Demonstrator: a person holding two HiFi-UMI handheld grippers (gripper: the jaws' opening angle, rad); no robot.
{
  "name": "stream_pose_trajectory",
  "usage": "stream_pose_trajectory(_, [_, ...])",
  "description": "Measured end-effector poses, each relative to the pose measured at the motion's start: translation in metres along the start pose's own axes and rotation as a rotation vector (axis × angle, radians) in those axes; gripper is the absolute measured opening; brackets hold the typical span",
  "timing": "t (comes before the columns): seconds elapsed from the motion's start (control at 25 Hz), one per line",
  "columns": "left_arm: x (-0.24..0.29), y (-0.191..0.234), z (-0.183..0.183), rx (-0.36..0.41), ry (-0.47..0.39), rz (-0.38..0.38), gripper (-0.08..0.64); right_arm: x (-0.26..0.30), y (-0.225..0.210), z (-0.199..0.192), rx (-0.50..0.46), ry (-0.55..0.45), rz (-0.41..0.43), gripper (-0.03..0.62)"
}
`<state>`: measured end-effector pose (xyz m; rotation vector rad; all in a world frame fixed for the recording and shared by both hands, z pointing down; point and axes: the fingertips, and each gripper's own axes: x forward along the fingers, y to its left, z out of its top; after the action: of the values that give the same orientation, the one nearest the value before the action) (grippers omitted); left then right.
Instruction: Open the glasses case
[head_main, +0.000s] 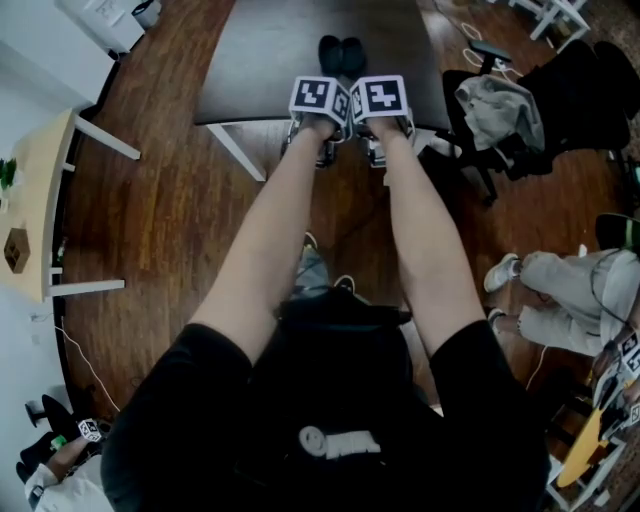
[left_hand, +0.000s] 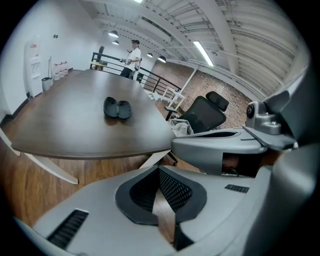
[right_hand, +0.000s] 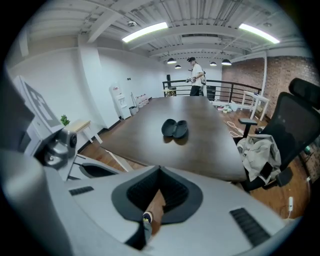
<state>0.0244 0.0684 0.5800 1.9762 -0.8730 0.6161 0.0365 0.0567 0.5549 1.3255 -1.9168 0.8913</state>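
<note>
The glasses case (head_main: 341, 55) is dark and lies on the dark table (head_main: 260, 70), a little in from its near edge. It shows as two rounded halves side by side, also in the left gripper view (left_hand: 117, 108) and the right gripper view (right_hand: 174, 128). My left gripper (head_main: 318, 108) and right gripper (head_main: 380, 102) are held close together over the table's near edge, short of the case and not touching it. Both are shut with nothing between the jaws, seen in the left gripper view (left_hand: 159, 171) and the right gripper view (right_hand: 160, 168).
An office chair (head_main: 520, 120) with a grey garment draped on it stands at the table's right. A seated person's legs (head_main: 560, 295) are further right. A small light wood table (head_main: 40, 200) is at the left. A person (right_hand: 197, 75) stands by a railing beyond the table.
</note>
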Motion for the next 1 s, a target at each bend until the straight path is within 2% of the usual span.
stream_pose_trajectory(0.12, [-0.011, -0.002, -0.018, -0.002, -0.002, 0.034, 0.0, -0.007, 0.01, -0.017, -0.004, -0.007, 0.023, 0.008])
stream_pose_trajectory(0.24, [-0.024, 0.001, -0.031, -0.013, -0.001, 0.045, 0.0, -0.011, 0.023, -0.017, -0.024, -0.054, 0.028, 0.008])
stream_pose_trajectory(0.44, [-0.031, 0.004, -0.042, -0.024, 0.004, 0.024, 0.0, -0.014, 0.036, -0.034, -0.01, -0.001, 0.03, 0.008])
stream_pose_trajectory(0.6, [-0.037, 0.008, -0.036, -0.037, 0.004, -0.009, 0.0, -0.011, 0.045, -0.018, -0.035, -0.029, 0.014, 0.008])
stream_pose_trajectory(0.84, [-0.047, 0.024, -0.029, -0.031, 0.03, -0.027, 0.0, -0.006, 0.056, -0.011, -0.003, -0.01, -0.023, 0.008])
stream_pose_trajectory(1.0, [-0.047, 0.022, -0.021, -0.026, 0.022, -0.054, 0.0, -0.006, 0.053, 0.004, -0.026, -0.049, -0.053, 0.008])
